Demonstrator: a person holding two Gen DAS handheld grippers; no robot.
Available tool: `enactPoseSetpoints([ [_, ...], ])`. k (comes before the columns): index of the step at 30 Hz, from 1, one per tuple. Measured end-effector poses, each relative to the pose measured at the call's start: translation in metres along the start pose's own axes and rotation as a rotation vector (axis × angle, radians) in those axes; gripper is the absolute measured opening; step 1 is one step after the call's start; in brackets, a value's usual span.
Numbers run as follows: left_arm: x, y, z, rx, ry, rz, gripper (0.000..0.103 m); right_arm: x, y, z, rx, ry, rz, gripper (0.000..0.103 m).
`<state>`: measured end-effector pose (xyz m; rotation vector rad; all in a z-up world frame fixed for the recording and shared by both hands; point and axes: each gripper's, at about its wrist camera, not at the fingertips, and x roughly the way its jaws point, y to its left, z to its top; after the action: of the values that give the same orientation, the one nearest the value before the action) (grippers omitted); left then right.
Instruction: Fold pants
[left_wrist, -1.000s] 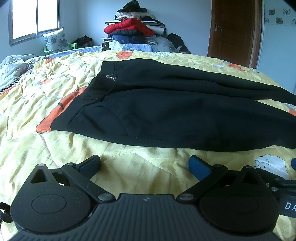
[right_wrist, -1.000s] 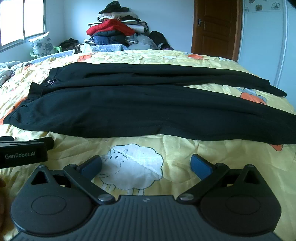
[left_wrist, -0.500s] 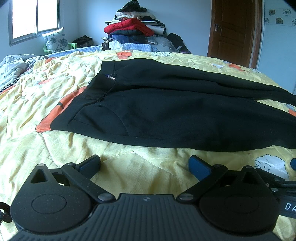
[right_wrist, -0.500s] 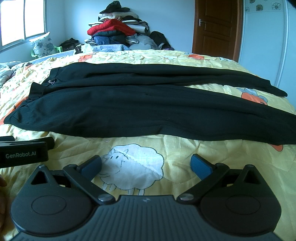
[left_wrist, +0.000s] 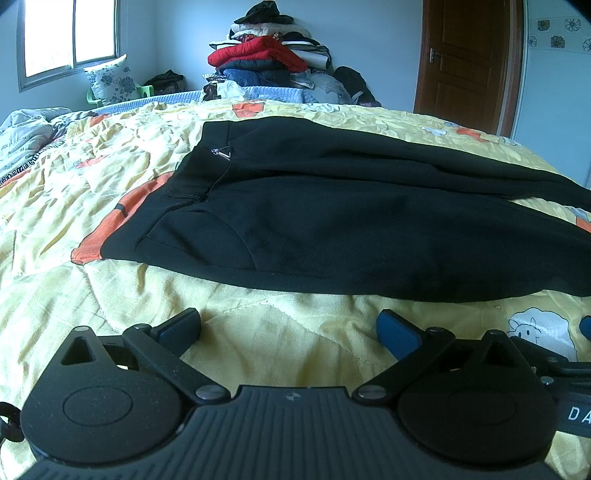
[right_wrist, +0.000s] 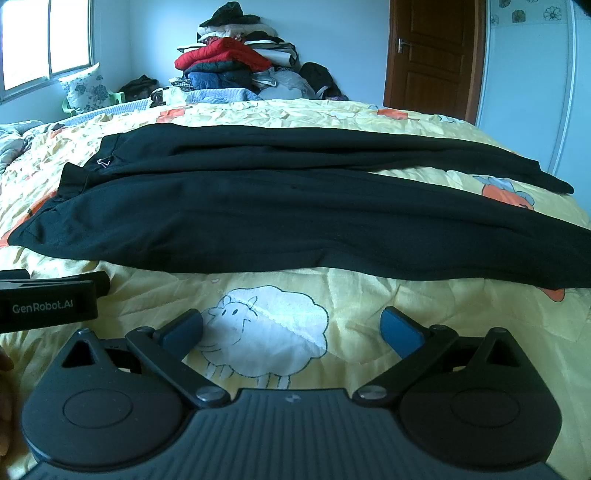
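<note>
Pants (left_wrist: 369, 229) waistband fills left view, right view (right_wrist: 295, 218) shows full legs; left gripper (left_wrist: 290, 326) and right gripper (right_wrist: 291, 328) both spread wide, empty.

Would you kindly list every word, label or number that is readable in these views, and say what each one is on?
"GenRobot.AI": white lettering on the black body of the left gripper, seen at the left edge of the right wrist view.
"DA": start of a white label, cut off by the frame edge, on the right gripper in the left wrist view.
The small tag on the black pants is too small to read.
</note>
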<state>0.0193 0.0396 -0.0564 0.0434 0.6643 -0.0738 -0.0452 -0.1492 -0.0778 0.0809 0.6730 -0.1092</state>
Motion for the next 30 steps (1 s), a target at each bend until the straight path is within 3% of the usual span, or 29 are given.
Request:
enactPoseSetpoints([
  [6,-0.001,-0.001,0.0,-0.001,0.0,0.002,0.103,-0.003,-0.001,0.007,-0.027,0.045,0.063,0.103],
  [10,-0.005,0.003,0.0,-0.019,-0.016,0.003,0.103,-0.011,-0.012,0.023,0.002,0.039,0.206,0.103],
  [12,-0.008,0.007,0.001,-0.036,-0.026,-0.004,0.103,-0.021,-0.016,0.039,-0.03,-0.055,0.26,0.103],
  [15,-0.01,0.013,0.008,-0.058,-0.038,-0.006,0.102,-0.033,-0.012,0.065,-0.144,-0.231,0.268,0.103],
  [17,-0.011,0.02,0.015,-0.085,-0.049,-0.004,0.102,-0.025,-0.006,0.083,-0.247,-0.285,0.239,0.103],
  [21,-0.009,0.042,0.031,-0.164,-0.064,-0.001,0.102,0.022,0.006,0.121,-0.386,-0.179,0.306,0.103],
  [27,0.007,0.077,0.057,-0.248,-0.05,0.065,0.102,0.091,0.031,0.179,-0.427,-0.145,0.408,0.103],
  [30,0.012,0.093,0.066,-0.287,-0.05,0.081,0.102,0.123,0.049,0.208,-0.454,-0.127,0.41,0.103],
])
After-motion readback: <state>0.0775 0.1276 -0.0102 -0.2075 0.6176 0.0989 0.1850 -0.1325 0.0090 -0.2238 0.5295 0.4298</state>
